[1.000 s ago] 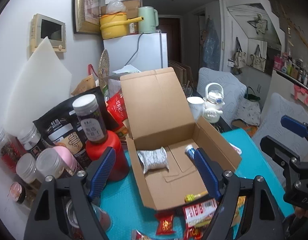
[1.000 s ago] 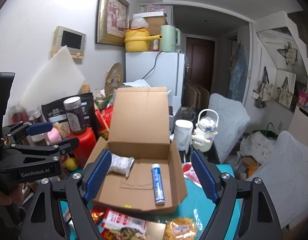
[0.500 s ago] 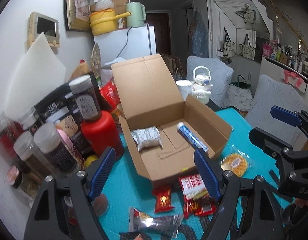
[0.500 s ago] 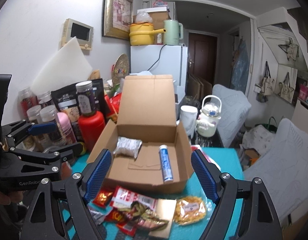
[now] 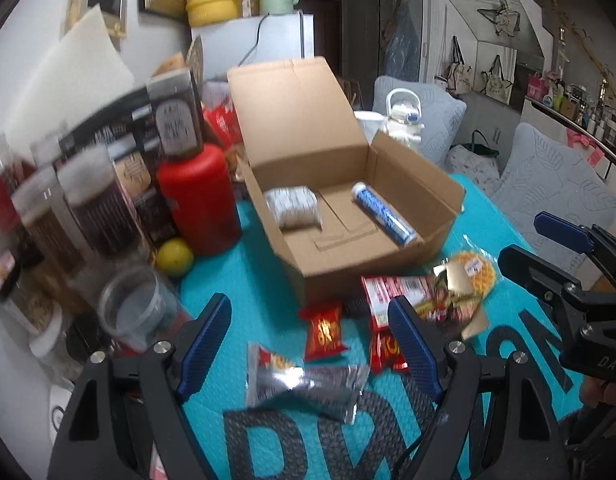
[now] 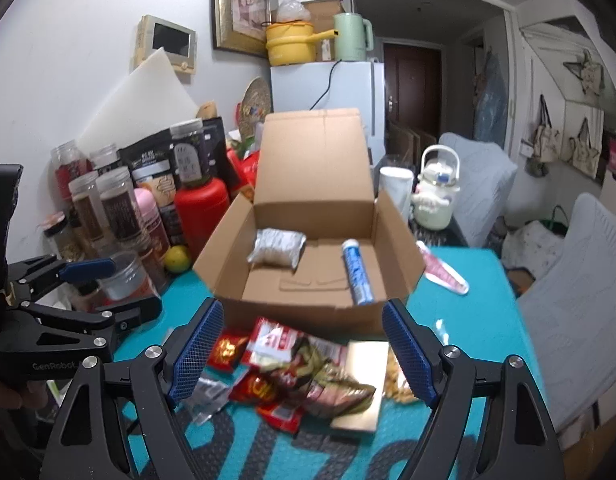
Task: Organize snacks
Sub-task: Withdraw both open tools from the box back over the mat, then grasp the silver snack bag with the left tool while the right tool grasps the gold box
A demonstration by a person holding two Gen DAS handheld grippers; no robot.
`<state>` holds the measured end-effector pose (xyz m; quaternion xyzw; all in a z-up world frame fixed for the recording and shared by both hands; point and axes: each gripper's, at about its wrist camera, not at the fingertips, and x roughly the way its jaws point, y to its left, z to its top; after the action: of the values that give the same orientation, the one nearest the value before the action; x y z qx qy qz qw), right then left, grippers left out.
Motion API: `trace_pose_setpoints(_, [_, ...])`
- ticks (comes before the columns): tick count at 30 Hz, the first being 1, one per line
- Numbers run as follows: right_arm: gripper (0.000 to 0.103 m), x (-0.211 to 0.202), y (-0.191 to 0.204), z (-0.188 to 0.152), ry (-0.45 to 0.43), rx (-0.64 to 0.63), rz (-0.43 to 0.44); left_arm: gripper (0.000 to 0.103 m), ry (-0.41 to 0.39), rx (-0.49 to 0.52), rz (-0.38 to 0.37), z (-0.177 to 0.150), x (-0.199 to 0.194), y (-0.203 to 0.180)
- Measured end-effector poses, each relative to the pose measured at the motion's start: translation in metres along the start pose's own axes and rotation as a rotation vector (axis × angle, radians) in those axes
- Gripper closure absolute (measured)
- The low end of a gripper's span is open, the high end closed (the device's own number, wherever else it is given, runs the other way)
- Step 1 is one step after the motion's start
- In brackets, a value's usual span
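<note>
An open cardboard box (image 5: 424, 236) (image 6: 308, 316) stands on the teal mat with a silver packet (image 5: 293, 207) (image 6: 277, 248) and a blue tube (image 5: 382, 215) (image 6: 357, 273) inside. A pile of loose snack packets (image 5: 412, 300) (image 6: 304, 372) lies in front of the box, with a small red packet (image 5: 323, 328) and a silver packet (image 5: 308, 384) nearer me. My left gripper (image 5: 308, 344) is open and empty above the silver packet. My right gripper (image 6: 300, 356) is open and empty above the pile.
Jars, a red bottle (image 5: 200, 200) and a lemon (image 5: 174, 257) crowd the left side by the wall. A pink packet (image 6: 444, 274) lies right of the box. A white kettle (image 6: 434, 196) and a cup (image 6: 395, 186) stand behind the box.
Both grippers have pulled back and away from the box, bringing the snack pile in front of it into view. Both stay open and empty.
</note>
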<state>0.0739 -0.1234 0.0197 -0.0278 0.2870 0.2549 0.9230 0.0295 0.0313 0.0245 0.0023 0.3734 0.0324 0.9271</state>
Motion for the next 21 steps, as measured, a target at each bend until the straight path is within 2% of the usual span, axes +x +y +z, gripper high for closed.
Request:
trace_pose_setpoints(10, [0.020, 0.017, 0.005, -0.037, 0.079, 0.023, -0.008, 0.022, 0.060, -0.020, -0.034, -0.037, 0.017, 0.007])
trace_pose_setpoints(16, [0.020, 0.026, 0.010, -0.058, 0.129, 0.040, 0.008, 0.022, 0.109, -0.082, -0.106, -0.057, 0.032, 0.013])
trace_pose_setpoints(21, [0.020, 0.033, 0.013, -0.071, 0.166, 0.066, 0.020, 0.022, 0.144, -0.143, -0.114, -0.070, 0.044, 0.021])
